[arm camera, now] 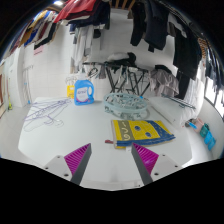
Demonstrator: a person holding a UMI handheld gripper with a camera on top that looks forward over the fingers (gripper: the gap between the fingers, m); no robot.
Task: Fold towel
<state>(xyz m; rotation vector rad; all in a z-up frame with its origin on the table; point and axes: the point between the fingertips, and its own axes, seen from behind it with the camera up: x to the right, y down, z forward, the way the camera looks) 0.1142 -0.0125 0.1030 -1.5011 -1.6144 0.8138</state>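
Note:
A folded towel [141, 130] with yellow and blue patterning lies flat on the white table [60, 140], just ahead of my right finger. My gripper [112, 160] is open and empty, its two magenta pads [78, 158] spread wide over bare table. Nothing stands between the fingers. The towel's near edge reaches almost to the right pad [146, 157].
A pale round object [125, 102] sits beyond the towel. A blue and yellow box [82, 91] stands at the back left. Wire hangers [42, 116] lie on the left. A small blue item [203, 130] lies at the far right. Clothes [150, 25] hang behind the table.

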